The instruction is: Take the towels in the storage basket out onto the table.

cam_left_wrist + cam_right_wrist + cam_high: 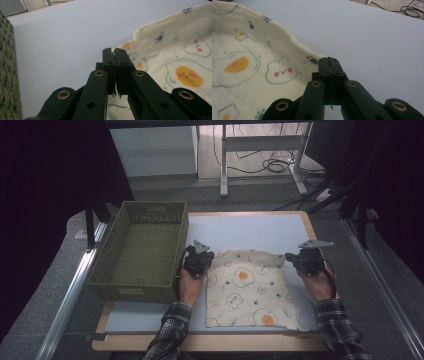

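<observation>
A cream cloth (247,290) printed with fried eggs lies flat on the pale blue table top (250,227). My left gripper (200,255) sits at the cloth's far left corner. In the left gripper view its jaws (115,51) are shut with a sliver of the cloth (175,55) edge pinched between them. My right gripper (296,257) sits at the far right corner. Its jaws (329,59) are shut on the tip of the cloth (249,75) corner, low on the table.
An empty green woven basket (145,247) stands at the table's left, close beside my left gripper, and its wall (7,75) is at the left edge of the left gripper view. Desk legs and cables (270,165) lie on the floor beyond the table.
</observation>
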{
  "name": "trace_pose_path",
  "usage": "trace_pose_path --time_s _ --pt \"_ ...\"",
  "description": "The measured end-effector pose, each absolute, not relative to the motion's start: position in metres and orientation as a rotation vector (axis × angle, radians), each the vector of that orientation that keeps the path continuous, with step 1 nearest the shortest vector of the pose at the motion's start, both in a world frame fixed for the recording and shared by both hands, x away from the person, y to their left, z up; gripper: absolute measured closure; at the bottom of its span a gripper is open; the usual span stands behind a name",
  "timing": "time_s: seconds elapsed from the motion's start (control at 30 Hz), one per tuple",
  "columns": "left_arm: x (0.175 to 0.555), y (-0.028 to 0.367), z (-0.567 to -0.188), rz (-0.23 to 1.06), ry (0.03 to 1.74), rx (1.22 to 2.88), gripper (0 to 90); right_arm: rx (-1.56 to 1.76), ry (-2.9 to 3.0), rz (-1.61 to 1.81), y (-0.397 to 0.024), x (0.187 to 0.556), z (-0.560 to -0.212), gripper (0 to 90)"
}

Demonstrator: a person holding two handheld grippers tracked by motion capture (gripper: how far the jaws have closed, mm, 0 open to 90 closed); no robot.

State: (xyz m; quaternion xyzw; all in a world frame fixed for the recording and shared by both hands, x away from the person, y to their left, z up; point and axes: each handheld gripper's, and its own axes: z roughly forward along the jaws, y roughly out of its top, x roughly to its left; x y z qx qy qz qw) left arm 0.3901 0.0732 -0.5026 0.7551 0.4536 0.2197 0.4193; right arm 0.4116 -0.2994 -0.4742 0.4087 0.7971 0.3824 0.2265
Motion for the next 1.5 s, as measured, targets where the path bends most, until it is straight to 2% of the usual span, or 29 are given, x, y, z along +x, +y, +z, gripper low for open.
trace_pose_path --time_s 0.23,0.4,0.63,0.8,0.9,0.93,1.0,1.03,1.23,1.5 --pt "0.378 0.073 -0.506 0.535 1.111 1.907 87.4 1.141 2.198 1.071 -0.310 0.392 -0.474 90.0" --pt "0.385 0.070 -0.511 0.542 1.126 1.921 87.2 1.195 2.205 1.103 -0.308 0.408 -0.481 89.6" --pt "0.393 0.071 -0.517 0.539 1.150 1.921 86.9 1.284 2.212 1.034 -0.291 0.453 -0.505 64.2" --pt "0.396 0.070 -0.518 0.536 1.154 1.924 86.9 1.292 2.193 0.997 -0.281 0.473 -0.515 59.9" --pt "0.398 0.069 -0.519 0.535 1.153 1.927 86.9 1.290 2.213 0.934 -0.274 0.480 -0.521 62.1" --pt "0.398 0.069 -0.519 0.536 1.151 1.929 86.9 1.290 2.208 0.940 -0.273 0.480 -0.521 67.3" --pt "0.399 0.069 -0.520 0.533 1.150 1.932 86.9 1.300 2.218 0.945 -0.272 0.479 -0.520 83.2" --pt "0.399 0.069 -0.520 0.535 1.151 1.932 86.9 1.295 2.226 0.949 -0.271 0.478 -0.520 87.3" --pt "0.394 0.072 -0.516 0.546 1.146 1.916 87.1 1.253 2.234 0.925 -0.271 0.470 -0.515 89.3" --pt "0.379 0.074 -0.506 0.567 1.098 1.915 87.0 1.179 2.222 0.999 -0.286 0.441 -0.486 89.2"
